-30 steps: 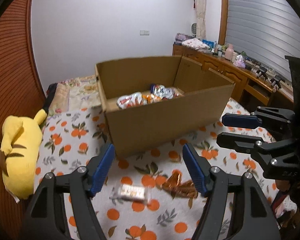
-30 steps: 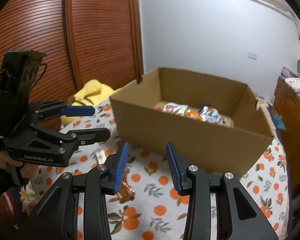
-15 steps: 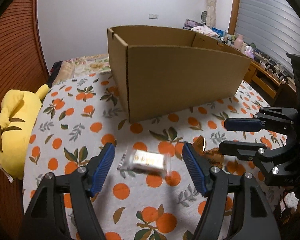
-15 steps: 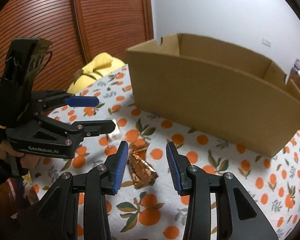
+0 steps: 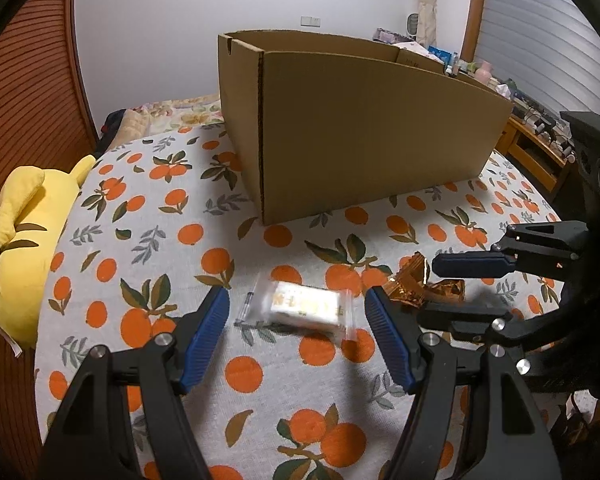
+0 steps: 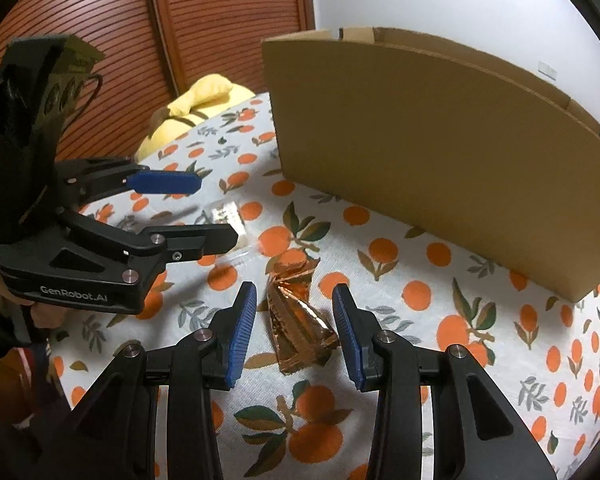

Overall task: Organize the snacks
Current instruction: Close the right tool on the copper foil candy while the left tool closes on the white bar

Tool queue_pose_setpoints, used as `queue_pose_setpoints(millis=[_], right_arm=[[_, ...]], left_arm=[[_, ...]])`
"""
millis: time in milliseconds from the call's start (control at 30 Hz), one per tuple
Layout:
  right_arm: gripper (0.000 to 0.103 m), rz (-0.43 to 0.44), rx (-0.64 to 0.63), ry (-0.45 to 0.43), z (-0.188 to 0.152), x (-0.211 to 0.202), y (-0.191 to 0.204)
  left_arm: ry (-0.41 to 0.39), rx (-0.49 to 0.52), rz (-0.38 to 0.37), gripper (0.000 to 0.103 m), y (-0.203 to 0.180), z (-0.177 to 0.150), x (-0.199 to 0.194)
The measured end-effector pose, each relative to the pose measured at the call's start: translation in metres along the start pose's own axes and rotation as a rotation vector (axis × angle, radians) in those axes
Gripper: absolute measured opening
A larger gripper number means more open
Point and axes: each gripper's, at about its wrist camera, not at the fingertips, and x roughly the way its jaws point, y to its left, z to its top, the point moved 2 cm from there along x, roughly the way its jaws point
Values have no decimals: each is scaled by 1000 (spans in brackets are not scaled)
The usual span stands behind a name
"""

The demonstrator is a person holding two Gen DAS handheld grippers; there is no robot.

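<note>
A clear-wrapped white and yellow snack packet (image 5: 300, 307) lies on the orange-print cloth, between the open fingers of my left gripper (image 5: 298, 312), low over it. A crumpled copper foil snack (image 6: 296, 312) lies between the open fingers of my right gripper (image 6: 294, 312); it also shows in the left wrist view (image 5: 416, 284). The white packet shows in the right wrist view (image 6: 230, 218) under the left gripper (image 6: 208, 212). The right gripper shows in the left wrist view (image 5: 448, 288). The cardboard box (image 5: 360, 128) stands behind; its inside is hidden.
A yellow plush toy (image 5: 24, 248) lies at the left edge of the bed. A wooden slatted door (image 6: 204, 20) stands behind it. A wooden dresser with small items (image 5: 532, 120) is at the far right. The box wall (image 6: 420, 152) rises close behind both snacks.
Both grippers have come down and forward from above the box toward the cloth. Each now straddles its snack; the box contents have dropped out of sight.
</note>
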Motion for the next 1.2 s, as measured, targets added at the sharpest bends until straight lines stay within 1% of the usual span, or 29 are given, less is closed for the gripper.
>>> queue_pose_setpoints(millis=[133, 167, 200, 267, 400, 667, 733, 767, 833, 900, 1000, 1200], right_arm=[[37, -13, -22, 24, -3, 8, 2], [33, -21, -28, 30, -3, 10, 2], [31, -26, -32, 34, -4, 11, 2], [24, -35, -47, 28, -4, 11, 2], [23, -40, -61, 22, -8, 7, 1], [22, -33, -37, -4, -11, -5, -3], [22, -33, -33, -12, -12, -9, -4], [22, -32, -32, -15, -13, -11, -4], [22, -31, -29, -20, -14, -12, -4], [22, -31, -27, -24, -14, -14, -3], [22, -30, -24, -30, -15, -16, -3], [23, -26, -18, -46, -16, -22, -3]], left_arm=[[11, -2, -1, 71, 1, 0, 5], [16, -2, 0, 71, 2, -1, 6], [22, -2, 1, 71, 2, -1, 8], [31, -2, 4, 71, 3, -2, 11], [42, 1, 6, 71, 3, -3, 15], [61, 20, 21, 71, -1, -1, 20], [61, 27, 17, 66, -3, -1, 20], [58, 33, 10, 61, -5, -2, 19], [57, 51, 10, 54, -9, -4, 18], [48, 62, 4, 50, -12, -4, 15], [39, 83, 6, 47, -17, -6, 12], [22, 96, -10, 47, -27, -6, 3]])
